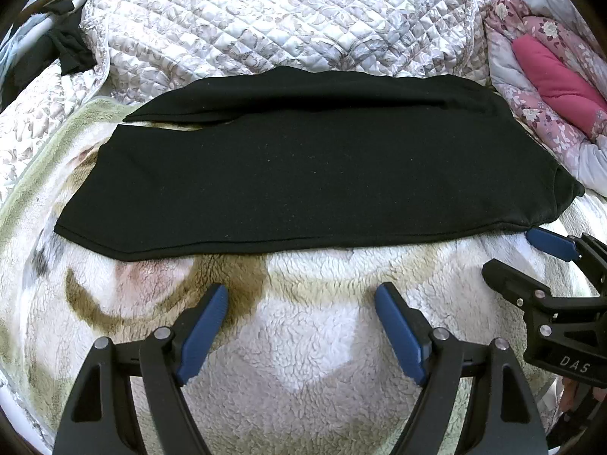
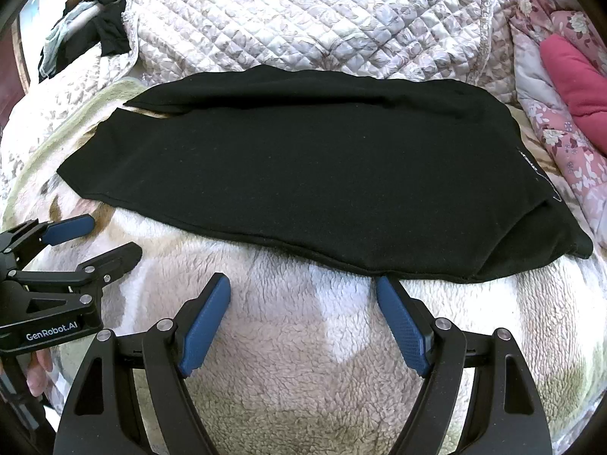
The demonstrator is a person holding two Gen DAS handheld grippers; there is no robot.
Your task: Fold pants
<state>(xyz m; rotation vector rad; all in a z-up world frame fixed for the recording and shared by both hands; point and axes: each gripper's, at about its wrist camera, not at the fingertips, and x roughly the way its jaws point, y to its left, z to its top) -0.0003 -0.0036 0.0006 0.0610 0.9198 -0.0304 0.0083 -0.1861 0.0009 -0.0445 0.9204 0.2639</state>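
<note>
quilt (image 1: 265, 11) behind pants (image 1: 303, 174); pink bedding (image 1: 550, 76) right.

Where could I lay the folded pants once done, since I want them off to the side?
The fleece blanket is bare in the strip between the flat black pants and the two open claws, left and right. Behind the pants, the white quilted bedspread rises in bulk; the pink floral quilt crowds one end.

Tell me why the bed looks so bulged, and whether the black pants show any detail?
Left wrist view: the fisheye lens bows the blanket and darkens the corners; pants are nearly featureless black. Right wrist view: same bulge, sharp even daylight, faint white print on the pants.
</note>
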